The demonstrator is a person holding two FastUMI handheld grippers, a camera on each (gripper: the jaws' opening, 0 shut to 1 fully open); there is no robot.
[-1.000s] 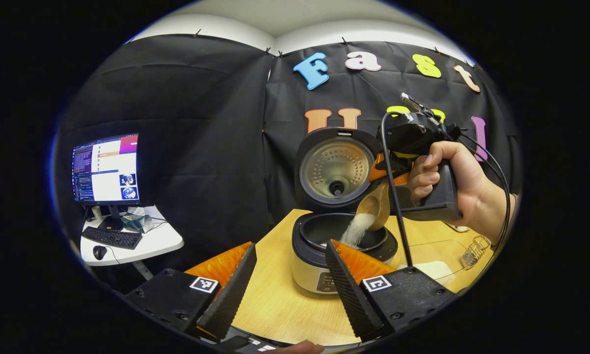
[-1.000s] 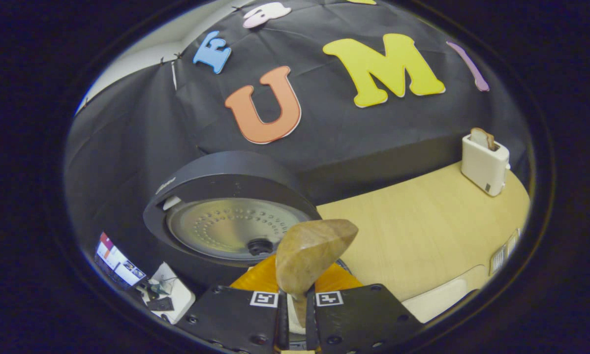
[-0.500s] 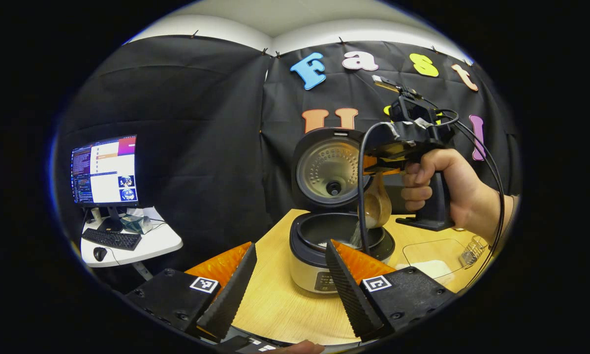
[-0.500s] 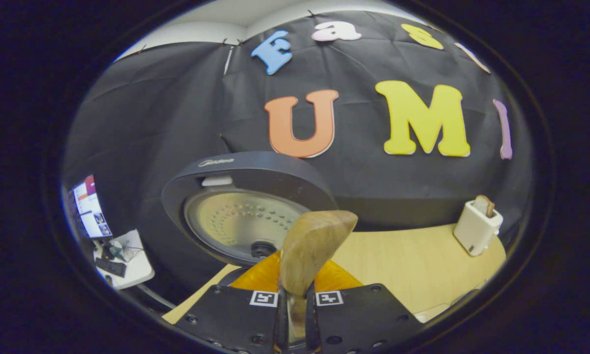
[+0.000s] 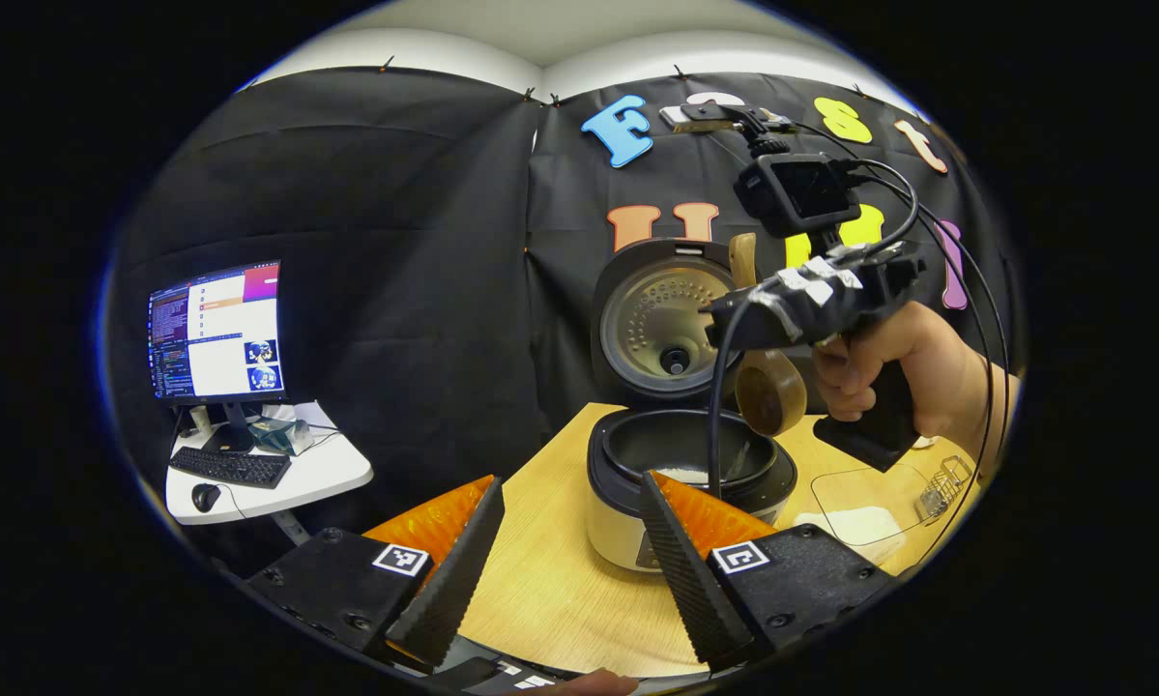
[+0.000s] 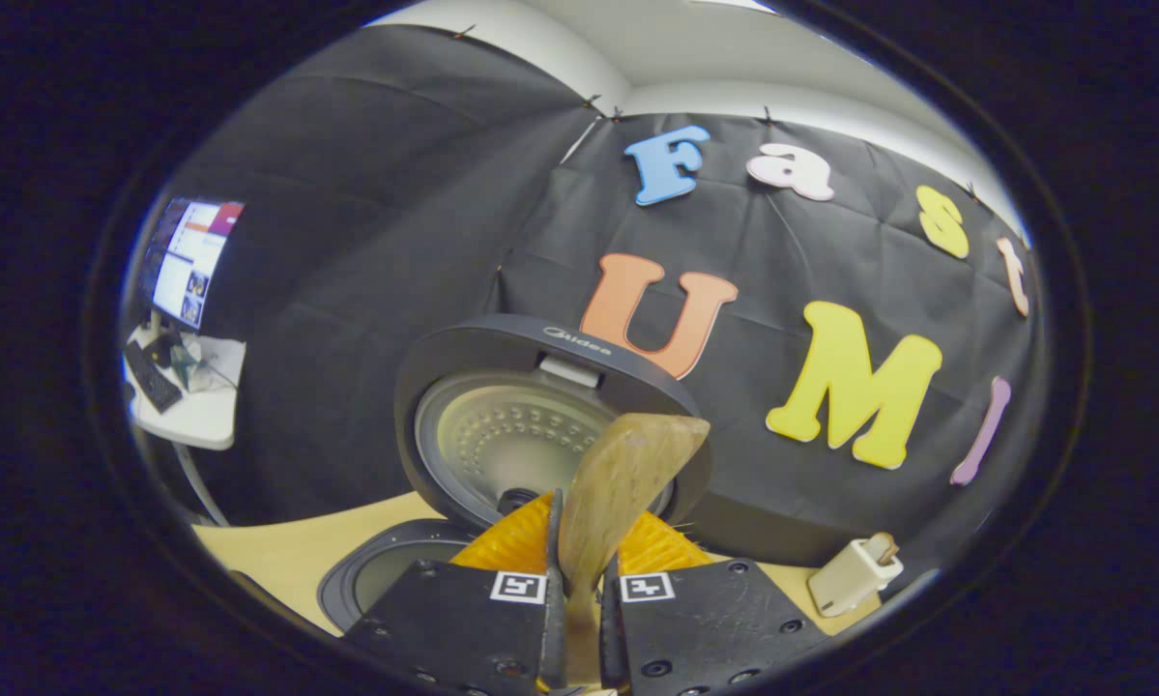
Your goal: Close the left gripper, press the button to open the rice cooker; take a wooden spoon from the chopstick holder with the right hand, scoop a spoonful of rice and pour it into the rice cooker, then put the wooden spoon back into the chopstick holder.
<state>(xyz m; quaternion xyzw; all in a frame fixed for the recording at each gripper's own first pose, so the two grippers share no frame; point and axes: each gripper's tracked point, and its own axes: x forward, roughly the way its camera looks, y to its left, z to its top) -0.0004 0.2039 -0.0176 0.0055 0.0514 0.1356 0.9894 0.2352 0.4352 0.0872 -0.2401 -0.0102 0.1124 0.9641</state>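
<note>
Pour looks done: a second ago rice streamed off the spoon (image 5: 770, 391) into the cooker (image 5: 690, 474); now the spoon is lifted clear above the pot, bowl empty, rice in the bottom. Right tongs (image 6: 579, 590) clenched on the spoon handle; left tongs (image 5: 569, 551) released, near the cooker's front on the counter (image 5: 540, 590). Next, I reckon: return the spoon to the holder (image 5: 944, 478), at the right behind the hand (image 5: 888, 362).
</note>
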